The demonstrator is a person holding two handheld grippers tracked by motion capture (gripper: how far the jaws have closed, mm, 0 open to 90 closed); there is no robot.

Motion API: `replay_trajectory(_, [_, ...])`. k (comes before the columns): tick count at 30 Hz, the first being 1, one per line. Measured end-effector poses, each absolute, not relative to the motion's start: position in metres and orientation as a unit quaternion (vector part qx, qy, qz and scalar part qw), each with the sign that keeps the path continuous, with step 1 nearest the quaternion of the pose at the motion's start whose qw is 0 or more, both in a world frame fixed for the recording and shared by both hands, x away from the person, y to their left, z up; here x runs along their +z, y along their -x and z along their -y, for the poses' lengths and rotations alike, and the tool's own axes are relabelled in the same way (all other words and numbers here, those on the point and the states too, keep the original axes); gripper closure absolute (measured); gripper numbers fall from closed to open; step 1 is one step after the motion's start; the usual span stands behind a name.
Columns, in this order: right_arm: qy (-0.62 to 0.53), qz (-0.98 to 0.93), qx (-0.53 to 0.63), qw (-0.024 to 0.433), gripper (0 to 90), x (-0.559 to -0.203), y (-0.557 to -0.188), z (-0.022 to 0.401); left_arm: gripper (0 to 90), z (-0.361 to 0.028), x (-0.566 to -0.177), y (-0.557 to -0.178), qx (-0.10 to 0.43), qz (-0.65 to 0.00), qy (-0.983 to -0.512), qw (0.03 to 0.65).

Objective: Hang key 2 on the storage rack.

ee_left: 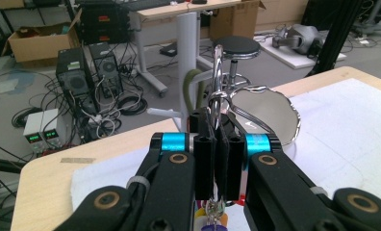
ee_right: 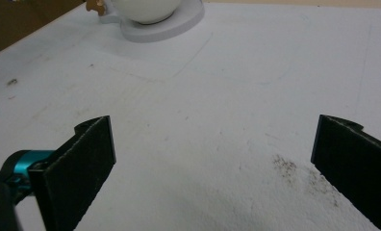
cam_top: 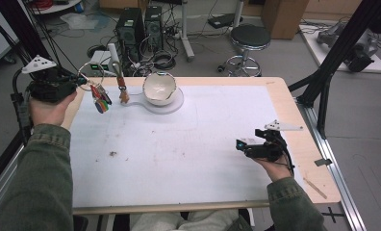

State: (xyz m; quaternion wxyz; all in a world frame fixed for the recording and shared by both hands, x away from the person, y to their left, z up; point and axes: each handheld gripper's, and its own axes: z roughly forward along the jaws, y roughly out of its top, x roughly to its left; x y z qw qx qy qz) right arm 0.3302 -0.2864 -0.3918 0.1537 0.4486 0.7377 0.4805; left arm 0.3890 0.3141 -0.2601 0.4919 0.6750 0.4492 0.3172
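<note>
R gripper (cam_top: 240, 144) sits nearest, at abt 4 o'clock on the white mat (cam_top: 188, 144), held low over it; in the right gripper view its two black pads (ee_right: 80, 163) stand wide apart w/ bare mat between them, nothing gripped. Further out, at abt 10 o'clock, L gripper (ee_left: 216, 159) is held at the table's (cam_top: 304, 139) left edge, jaws clamped tight on a metal key ring (ee_left: 217, 77); in the left gripper view the ring rises upright out of the pinched pads at 12 o'clock, w/ coloured tags just showing below them at 6 o'clock. In the high view the ring (cam_top: 90, 72) sticks out from the jaws toward the bowl and a bunch of coloured tags (cam_top: 101, 100) hangs under it, w/ a brown fob (cam_top: 123, 90) dangling just beside; can't count the tags. Past that, at 12 o'clock, 1 white bowl (cam_top: 159, 88) stands on 1 pale round mount (cam_top: 171, 105), near the fob, well apart from R gripper. Counts: 2 grippers, 1 ring, 1 bowl. No readable writing or brand anywhere.
</note>
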Motion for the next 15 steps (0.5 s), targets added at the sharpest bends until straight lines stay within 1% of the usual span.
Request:
replay_trajectory(8, [-0.461, -0.723, 0.493, 0.147, 0.5, -0.395, -0.323, 0.293, 86.9, -0.32, -0.264, -0.407, 0.295, -0.466, -0.668, 0.499])
replay_trajectory(15, [-0.459, -0.721, 0.498, 0.146, 0.6, -0.393, -0.317, 0.293, 86.9, -0.324, -0.266, -0.421, 0.287, -0.483, -0.666, 0.492])
